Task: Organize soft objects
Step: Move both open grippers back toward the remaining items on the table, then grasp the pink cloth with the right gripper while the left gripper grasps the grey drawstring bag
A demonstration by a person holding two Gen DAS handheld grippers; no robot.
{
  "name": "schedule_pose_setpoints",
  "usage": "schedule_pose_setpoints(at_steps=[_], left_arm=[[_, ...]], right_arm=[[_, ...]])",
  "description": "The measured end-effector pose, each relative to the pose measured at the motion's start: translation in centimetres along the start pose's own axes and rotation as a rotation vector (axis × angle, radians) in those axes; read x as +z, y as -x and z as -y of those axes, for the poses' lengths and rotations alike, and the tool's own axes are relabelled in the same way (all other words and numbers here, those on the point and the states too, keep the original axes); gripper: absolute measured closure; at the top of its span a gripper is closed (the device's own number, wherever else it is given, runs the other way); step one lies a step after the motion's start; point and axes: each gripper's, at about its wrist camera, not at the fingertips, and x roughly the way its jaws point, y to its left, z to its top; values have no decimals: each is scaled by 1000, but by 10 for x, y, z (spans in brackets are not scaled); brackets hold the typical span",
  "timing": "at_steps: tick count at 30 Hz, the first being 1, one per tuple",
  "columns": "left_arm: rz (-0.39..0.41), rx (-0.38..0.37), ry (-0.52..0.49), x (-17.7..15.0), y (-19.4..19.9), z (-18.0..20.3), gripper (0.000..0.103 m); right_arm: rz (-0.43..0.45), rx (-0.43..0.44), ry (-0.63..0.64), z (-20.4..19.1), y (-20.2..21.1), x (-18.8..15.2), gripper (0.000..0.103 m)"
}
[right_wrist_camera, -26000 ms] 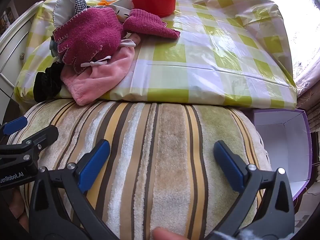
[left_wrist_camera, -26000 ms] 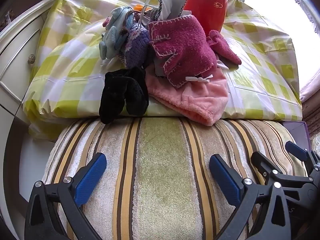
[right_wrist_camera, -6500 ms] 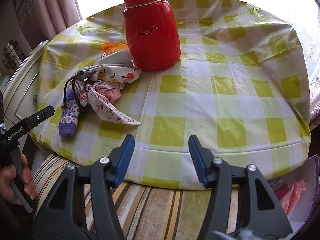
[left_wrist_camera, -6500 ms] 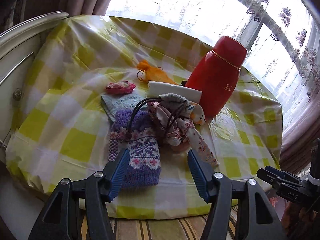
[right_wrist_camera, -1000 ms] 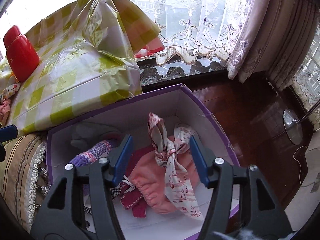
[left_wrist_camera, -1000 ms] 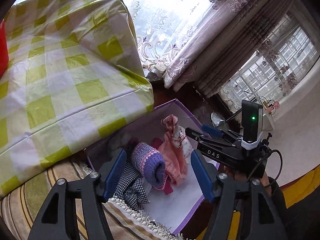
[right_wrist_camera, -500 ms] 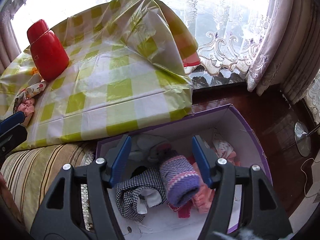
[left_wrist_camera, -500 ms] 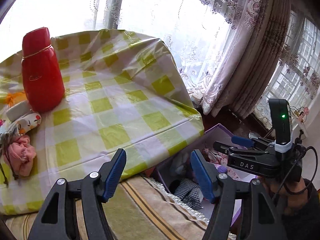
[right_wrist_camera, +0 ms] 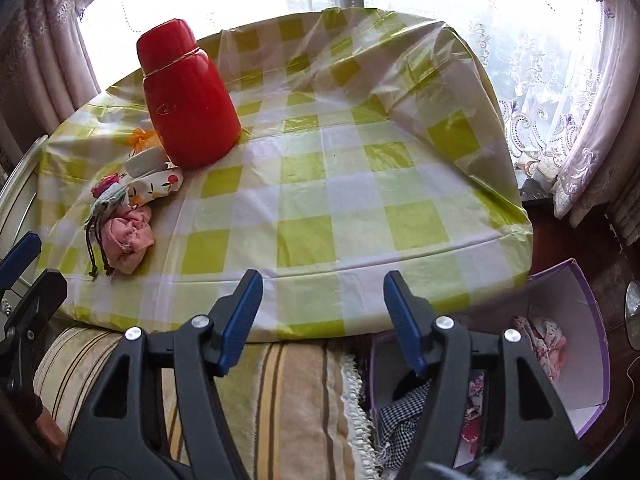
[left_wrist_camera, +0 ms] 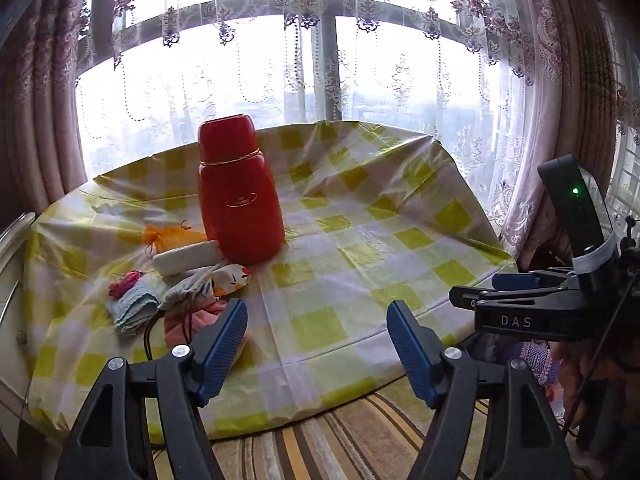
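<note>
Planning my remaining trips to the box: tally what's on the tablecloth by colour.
Red: 1, flask
Orange: 1, pouch
White: 1, case
Floral: 1, drawstring bag
Pink: 2, crumpled cloth, small frilly item
Light blue: 1, knit cloth
Total: 7

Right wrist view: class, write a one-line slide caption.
Open right hand-held gripper faces checked table; pink cloth remains, purple box part-filled.

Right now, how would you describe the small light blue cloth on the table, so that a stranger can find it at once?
Start at the red flask standing on the checked tablecloth. The soft things lie in a cluster on its left and in front of it. At the cluster's outer left edge lies the light blue cloth, folded flat, the only blue piece, beside a small magenta scrap.
</note>
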Motion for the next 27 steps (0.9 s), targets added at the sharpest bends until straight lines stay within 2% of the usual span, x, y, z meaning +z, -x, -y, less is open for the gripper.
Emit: schedule_pose_setpoints(at_steps=[2, 6, 10, 13, 15, 17, 18, 20, 22, 27], left_arm=[[15, 34, 32, -3, 5, -15, 28], [31, 69, 57, -10, 12, -37, 24], [77, 119, 83, -12, 24, -54, 10], [59, 184, 88, -12, 28, -67, 10], [94, 221, 53, -18, 33, -71, 10], [107, 220, 39, -24, 36, -77, 10], [113, 228, 59, -25, 39, -82, 10], [134, 219, 129, -27, 47, -97, 10], [123, 239, 209, -30, 50, -114, 10], [122, 274, 366, -46, 60, -150, 10]], right_arm=[[43, -3, 12, -20, -4, 1, 37], [65, -14, 48, -50, -10, -3, 37], [85, -64, 110, -65, -11, -11, 37], [75, -86, 135, -70, -13, -14, 37], [82, -75, 151, -76, -12, -11, 37], [105, -58, 158, -84, -7, -10, 37], [124, -47, 163, -89, -3, -10, 36], [162, -42, 185, -99, 5, -12, 26], [192, -24, 197, -107, 12, -12, 20], [242, -15, 192, -118, 22, -11, 12]])
